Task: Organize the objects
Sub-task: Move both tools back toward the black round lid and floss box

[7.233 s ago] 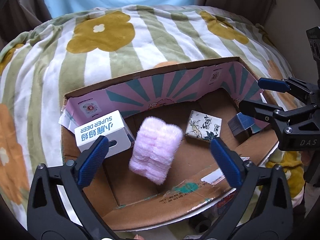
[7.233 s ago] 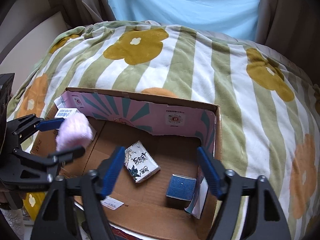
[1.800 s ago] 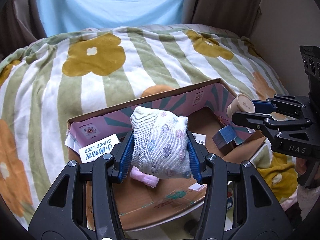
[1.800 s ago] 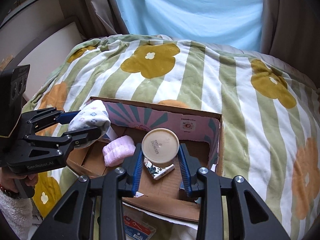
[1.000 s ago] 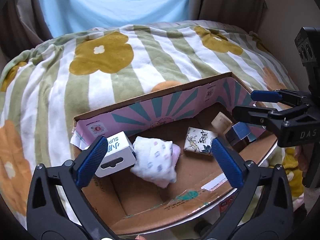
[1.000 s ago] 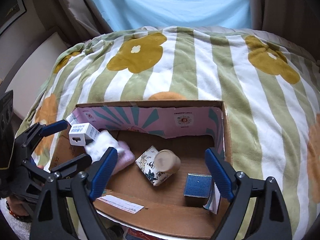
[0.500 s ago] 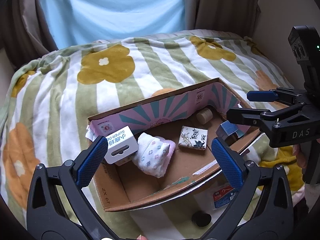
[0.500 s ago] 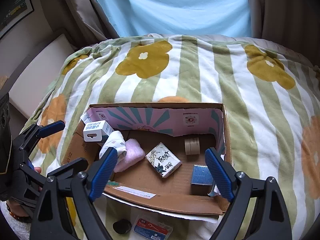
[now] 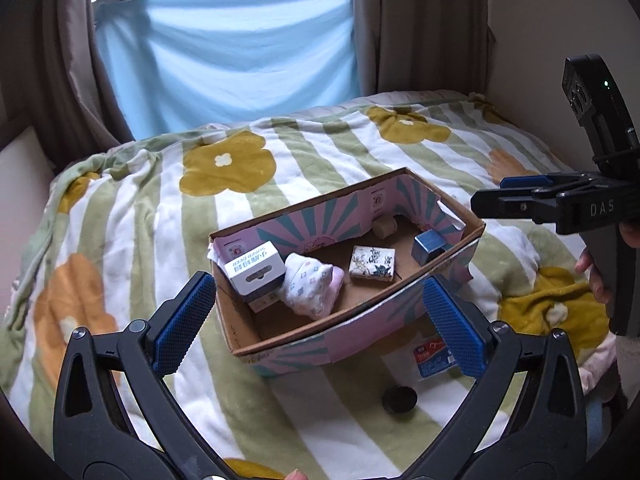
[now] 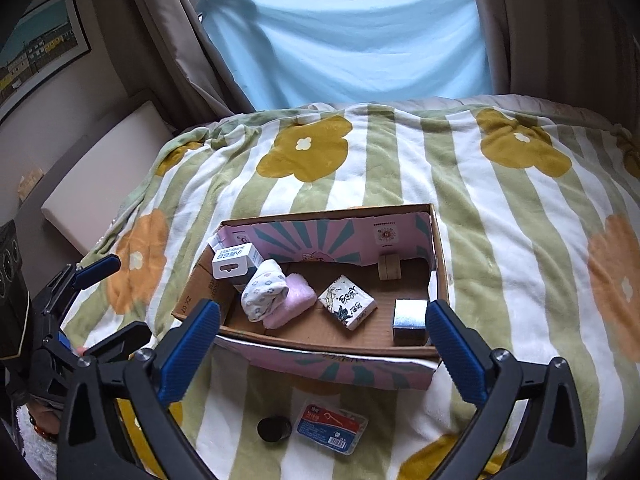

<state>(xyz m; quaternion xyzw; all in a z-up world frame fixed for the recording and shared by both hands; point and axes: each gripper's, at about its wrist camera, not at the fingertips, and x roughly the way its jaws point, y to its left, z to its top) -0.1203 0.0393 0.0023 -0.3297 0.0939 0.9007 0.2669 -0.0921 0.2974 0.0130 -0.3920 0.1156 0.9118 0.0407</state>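
An open cardboard box (image 9: 276, 340) (image 10: 304, 346) with a pink and teal lining lies on the bed. Inside are a white carton (image 9: 254, 270) (image 10: 234, 262), a rolled floral sock (image 9: 308, 286) (image 10: 264, 290) on a pink fluffy item (image 10: 290, 304), a patterned packet (image 9: 373, 263) (image 10: 347, 296), a blue cube box (image 9: 429, 245) (image 10: 409, 316) and a tan cylinder (image 9: 385, 227) (image 10: 389, 266). My left gripper (image 9: 318, 326) is open and empty, above the box's near side. My right gripper (image 10: 324, 350) is open and empty, also back from the box.
On the striped flower blanket (image 10: 500, 216) in front of the box lie a small black round lid (image 9: 399, 399) (image 10: 274, 429) and a floss-pick packet (image 9: 434, 356) (image 10: 331, 426). A blue cloth (image 9: 224, 72) hangs behind the bed between curtains. A white cushion (image 10: 104, 176) is at left.
Both grippers have pulled back and up from the box, which looks smaller now. The sock and the tan cylinder, let go earlier, lie inside; the cylinder has rolled to the back wall.
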